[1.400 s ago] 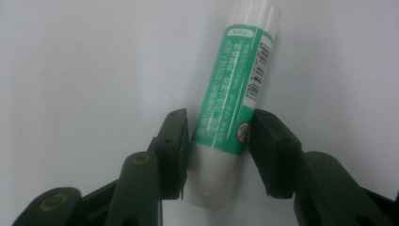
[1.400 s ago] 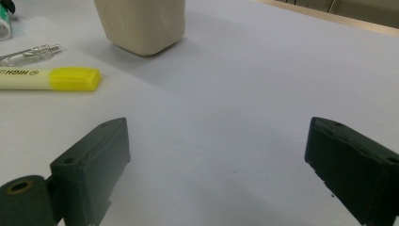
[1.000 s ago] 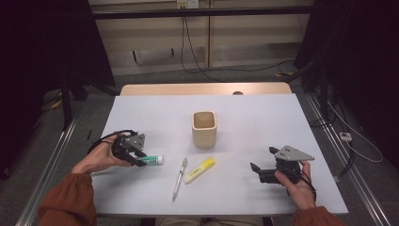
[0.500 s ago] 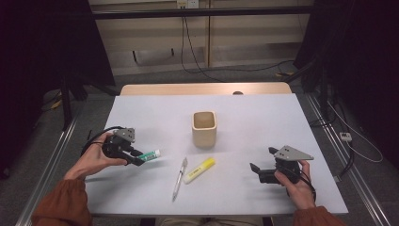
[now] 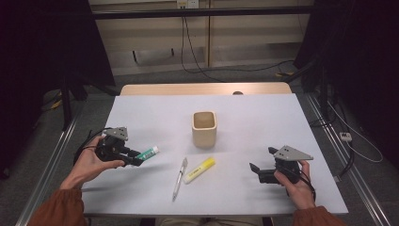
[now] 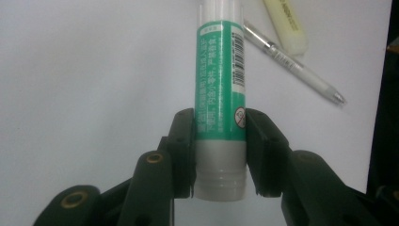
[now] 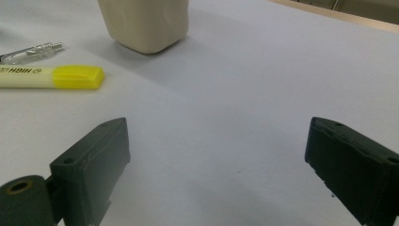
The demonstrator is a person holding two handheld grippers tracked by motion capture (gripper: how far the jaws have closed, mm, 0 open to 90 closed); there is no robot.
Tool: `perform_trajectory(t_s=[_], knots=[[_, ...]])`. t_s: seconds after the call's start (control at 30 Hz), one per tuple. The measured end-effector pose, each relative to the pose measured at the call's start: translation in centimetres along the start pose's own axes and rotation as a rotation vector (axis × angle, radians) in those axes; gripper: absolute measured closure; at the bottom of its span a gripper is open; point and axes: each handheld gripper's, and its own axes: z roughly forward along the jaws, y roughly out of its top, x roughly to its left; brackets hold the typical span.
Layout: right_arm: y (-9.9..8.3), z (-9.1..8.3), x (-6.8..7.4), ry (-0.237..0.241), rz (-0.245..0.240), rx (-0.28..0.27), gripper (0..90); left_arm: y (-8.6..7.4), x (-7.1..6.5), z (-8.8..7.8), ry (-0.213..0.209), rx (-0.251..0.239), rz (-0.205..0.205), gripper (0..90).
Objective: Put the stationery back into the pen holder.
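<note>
Now the left gripper (image 5: 136, 157) clamps the glue stick (image 5: 148, 152) by its base, its length pointing right toward the cup (image 5: 204, 128); the right gripper (image 5: 259, 168) gapes empty.

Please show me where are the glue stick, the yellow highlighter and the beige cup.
glue stick (image 6: 220, 84), left gripper view, on its green label.
yellow highlighter (image 5: 199, 170), high view, on the middle of its body.
beige cup (image 5: 204, 134), high view, on its front wall.

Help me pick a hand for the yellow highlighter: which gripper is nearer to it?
Right, narrowly. The right gripper, open, sits to the right of the yellow highlighter; the left gripper, holding the glue stick, is slightly farther off to its left.
</note>
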Motion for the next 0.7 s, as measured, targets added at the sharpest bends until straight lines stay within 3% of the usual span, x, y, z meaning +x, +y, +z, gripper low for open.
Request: perform_trajectory(t_s=[0.23, 0.4, 0.7], knots=[[0.0, 0.1, 0.0, 0.004, -0.002, 0.0, 7.2, -1.1, -1.1, -0.8, 0.013, -0.049, -0.053, 65.7], [0.1, 0.2, 0.1, 0.007, -0.004, 0.002, 7.3, -1.7, -2.1, -1.4, 0.052, -0.08, -0.093, 65.7], [0.2, 0.3, 0.2, 0.013, -0.006, -0.008, 7.1, -2.8, -5.0, -1.5, 0.067, -0.096, -0.106, 65.7]])
